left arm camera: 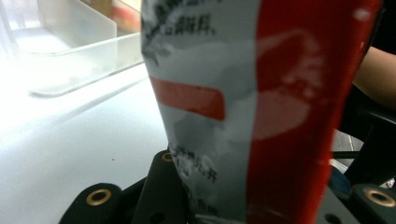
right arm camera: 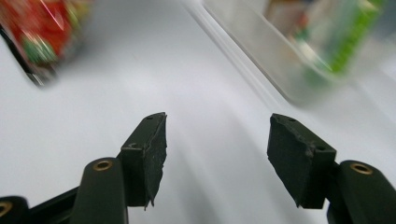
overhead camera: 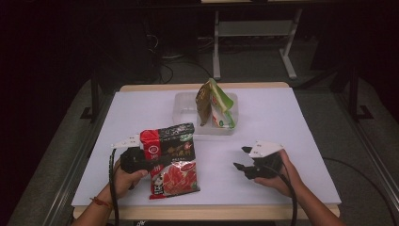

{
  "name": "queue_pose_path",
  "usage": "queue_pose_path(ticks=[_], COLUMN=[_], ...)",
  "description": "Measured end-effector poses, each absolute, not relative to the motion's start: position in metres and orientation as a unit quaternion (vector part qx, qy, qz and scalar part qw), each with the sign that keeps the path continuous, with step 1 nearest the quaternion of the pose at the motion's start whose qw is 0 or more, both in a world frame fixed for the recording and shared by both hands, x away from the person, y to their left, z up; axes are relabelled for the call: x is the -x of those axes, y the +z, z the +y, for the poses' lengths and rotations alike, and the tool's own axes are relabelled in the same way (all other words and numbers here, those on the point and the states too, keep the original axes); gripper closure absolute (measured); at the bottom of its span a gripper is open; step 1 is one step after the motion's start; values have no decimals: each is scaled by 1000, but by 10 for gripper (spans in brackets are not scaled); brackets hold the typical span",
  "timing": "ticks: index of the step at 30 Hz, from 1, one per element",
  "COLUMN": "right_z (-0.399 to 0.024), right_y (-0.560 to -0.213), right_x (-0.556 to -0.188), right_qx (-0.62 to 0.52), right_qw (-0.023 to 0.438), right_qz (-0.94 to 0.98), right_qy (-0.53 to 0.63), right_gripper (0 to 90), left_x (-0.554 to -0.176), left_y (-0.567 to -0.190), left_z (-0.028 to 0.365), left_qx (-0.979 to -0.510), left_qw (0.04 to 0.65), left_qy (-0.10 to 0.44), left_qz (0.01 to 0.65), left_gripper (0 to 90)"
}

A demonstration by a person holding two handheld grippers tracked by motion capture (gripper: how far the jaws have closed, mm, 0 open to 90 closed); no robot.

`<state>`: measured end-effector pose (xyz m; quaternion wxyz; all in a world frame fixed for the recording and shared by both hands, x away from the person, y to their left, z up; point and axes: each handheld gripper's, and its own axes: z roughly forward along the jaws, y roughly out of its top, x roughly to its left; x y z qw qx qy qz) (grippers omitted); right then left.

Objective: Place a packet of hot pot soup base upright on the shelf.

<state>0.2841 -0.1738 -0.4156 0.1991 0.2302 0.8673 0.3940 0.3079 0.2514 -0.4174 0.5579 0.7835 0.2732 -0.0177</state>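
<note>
The left gripper is clamped on the red and black printed plastic sauce packet, its jaws pinching the packet's left edge about halfway up. In the left gripper view the packet rises straight out from between the jaws, so the hold looks firm. The packet's lower end sits at or just above the white table, near the front edge; I cannot tell whether it touches.

Beyond the packet, farther from the person, stands the clear shallow plastic tray, already holding two upright pouches, one brown and one green and white. The job looks like carrying this packet over to join them.

To do that well, keep the pinch steady, lift until the bottom edge clears the tray's near wall, then lower it into the free space to the left of the pouches before letting go.

The right gripper holds nothing; its jaws stand apart, well to the right of the packet, above bare table. It could steady the tray's rim if the tray slides.
</note>
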Motion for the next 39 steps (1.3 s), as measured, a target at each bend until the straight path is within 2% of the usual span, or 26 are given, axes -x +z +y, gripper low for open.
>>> queue_pose_path(ticks=[4,10,29,39], right_z=[-195,-209,-212,-214], right_y=[-425,-430,-438,-439], right_x=[-279,-282,-281,-278], right_qx=[-250,-277,-296,-308], right_qw=[217,211,210,226], right_qz=[860,846,838,831], right_qy=[388,404,408,406], right_gripper=[367,363,338,309], left_x=[-307,-306,-296,-288], left_y=[-418,-417,-412,-404], left_z=[252,252,249,254], left_qx=[-779,-782,-783,-764], left_qw=[560,557,557,578], left_qy=[-19,-15,12,37], left_qz=[282,281,278,284], left_gripper=[748,748,763,784])
